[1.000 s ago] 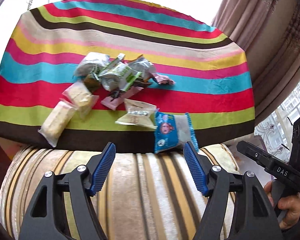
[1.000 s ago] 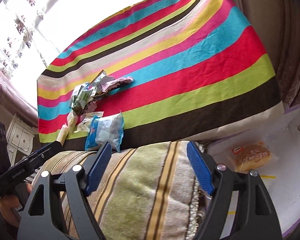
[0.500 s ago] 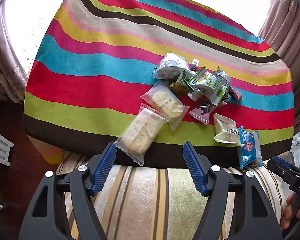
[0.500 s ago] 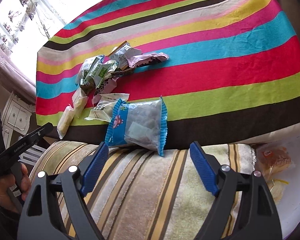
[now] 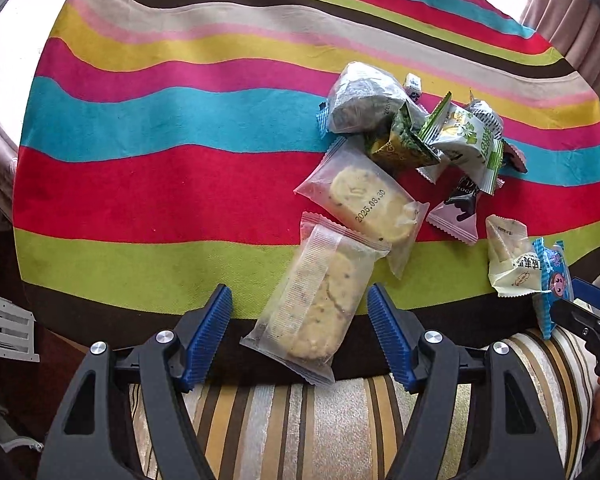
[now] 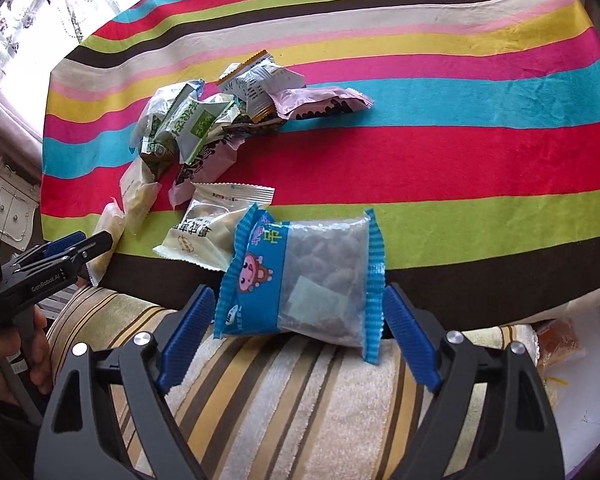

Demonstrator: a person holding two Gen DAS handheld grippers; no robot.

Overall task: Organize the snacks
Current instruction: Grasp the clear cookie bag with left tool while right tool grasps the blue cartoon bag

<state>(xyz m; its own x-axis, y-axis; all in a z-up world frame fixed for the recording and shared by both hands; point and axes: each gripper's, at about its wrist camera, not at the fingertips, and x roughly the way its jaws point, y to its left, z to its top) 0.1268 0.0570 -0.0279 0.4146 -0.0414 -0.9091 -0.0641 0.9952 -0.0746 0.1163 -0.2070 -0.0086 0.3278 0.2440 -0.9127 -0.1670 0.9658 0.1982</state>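
Observation:
Snack packets lie on a striped cloth (image 5: 160,120) (image 6: 460,120). My left gripper (image 5: 298,294) is open, tilted down over the cloth's near edge. A clear packet of pale biscuits (image 5: 320,304) lies between its blue pads, touching neither. My right gripper (image 6: 298,292) is opening its jaws around a blue-ended packet with a cartoon face (image 6: 300,280); the pads stand just off its crimped ends. A dated clear packet (image 5: 364,204), a white packet (image 6: 204,232) and a heap of green and pink wrappers (image 5: 432,136) (image 6: 204,124) lie further in.
A striped towel-covered cushion (image 5: 300,420) (image 6: 300,400) runs along the cloth's near edge under both grippers. A hand (image 6: 32,344) holds the left gripper's handle. A wrapped bun (image 6: 556,340) lies on a white surface at the right. The cloth's left half is bare.
Both grippers have come forward and tipped down over the cloth's edge. The clear biscuit packet now lies between the left pads, the blue packet between the right pads. The right jaws have widened.

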